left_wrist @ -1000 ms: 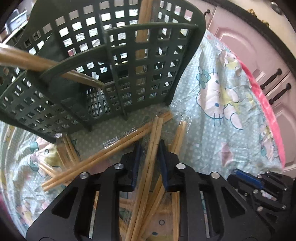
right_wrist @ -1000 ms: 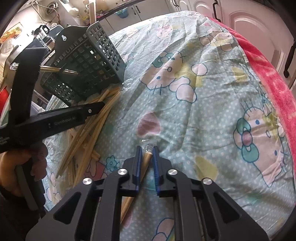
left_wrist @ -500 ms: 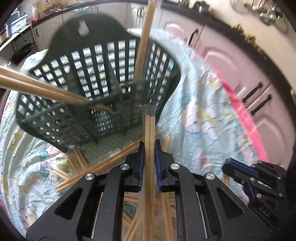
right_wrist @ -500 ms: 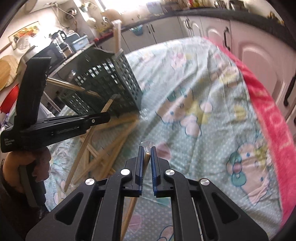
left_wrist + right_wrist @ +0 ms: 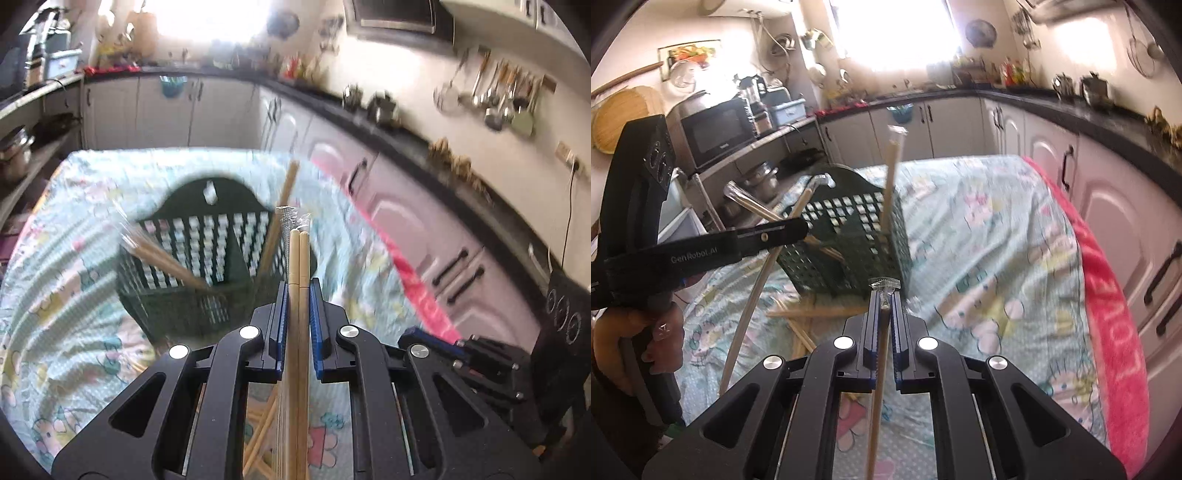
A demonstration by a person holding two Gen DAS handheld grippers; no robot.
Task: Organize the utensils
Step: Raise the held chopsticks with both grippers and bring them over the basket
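Observation:
A dark green lattice utensil basket (image 5: 207, 280) (image 5: 849, 243) stands on the patterned cloth, with wrapped chopstick pairs (image 5: 166, 258) leaning in it. My left gripper (image 5: 298, 291) is shut on a wrapped pair of chopsticks (image 5: 299, 332), held up in front of the basket. It also shows at the left of the right wrist view (image 5: 790, 230), the pair hanging down from it (image 5: 753, 302). My right gripper (image 5: 884, 295) is shut on another wrapped chopstick pair (image 5: 879, 387), lifted above the cloth.
Several loose chopstick pairs (image 5: 809, 314) lie on the cloth beside the basket. The table is covered by a light blue cartoon cloth (image 5: 997, 258) with a pink towel (image 5: 1108, 314) along its right edge. Kitchen cabinets (image 5: 1108, 192) stand close behind.
Both grippers have risen from the cloth, each with its chopstick pair. The left one closed on its pair and lifted it out of the pile, so the basket now sits lower in both views.

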